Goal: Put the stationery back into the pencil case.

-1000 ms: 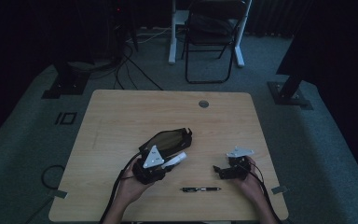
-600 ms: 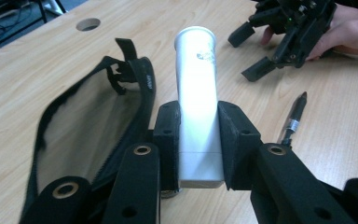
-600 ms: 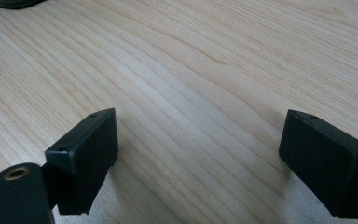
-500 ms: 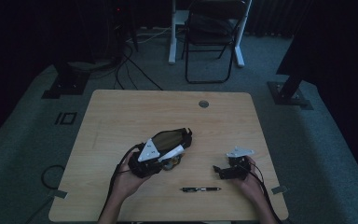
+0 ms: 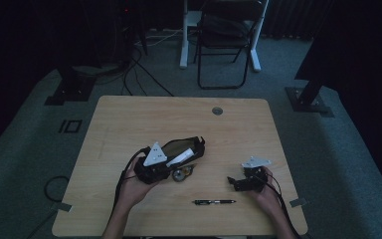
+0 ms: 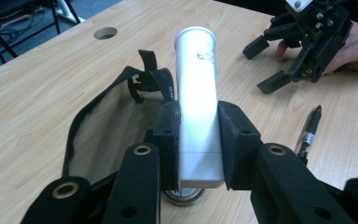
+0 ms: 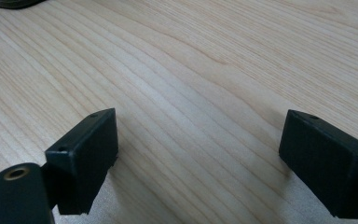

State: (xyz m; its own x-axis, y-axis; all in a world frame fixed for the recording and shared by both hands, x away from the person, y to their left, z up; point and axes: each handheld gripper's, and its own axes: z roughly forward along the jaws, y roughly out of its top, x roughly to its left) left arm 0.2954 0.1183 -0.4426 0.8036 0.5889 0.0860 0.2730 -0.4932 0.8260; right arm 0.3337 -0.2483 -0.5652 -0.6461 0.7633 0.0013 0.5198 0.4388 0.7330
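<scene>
Our left gripper [image 6: 196,140] has its jaws clamped on a white tube [image 6: 196,93], both pads pressed flat against its sides near the capped lower end, so the tube juts out ahead of the jaws with its crimped end pointing forward. Compared with a second ago, when the gripper sat lower and closer to us at the near end of the pouch, it has swung up and forward: the tube is now lifted off the table and aimed along the black mesh pouch [image 6: 116,116], whose open mouth lies just beside and slightly under the jaws on their left. We read this as the tube being picked and lined up for loading into the pouch; the next move looks like a push forward and down into the opening.

Just below the jaws sits a small round metal item [image 6: 182,198]. Off to their right lies a black pen [image 6: 310,128] on the table [image 6: 37,70], probably waiting its turn.

Our right gripper [image 7: 198,163] has not moved: jaws spread wide, nothing between them, resting low over bare wood well apart from the pouch.
</scene>
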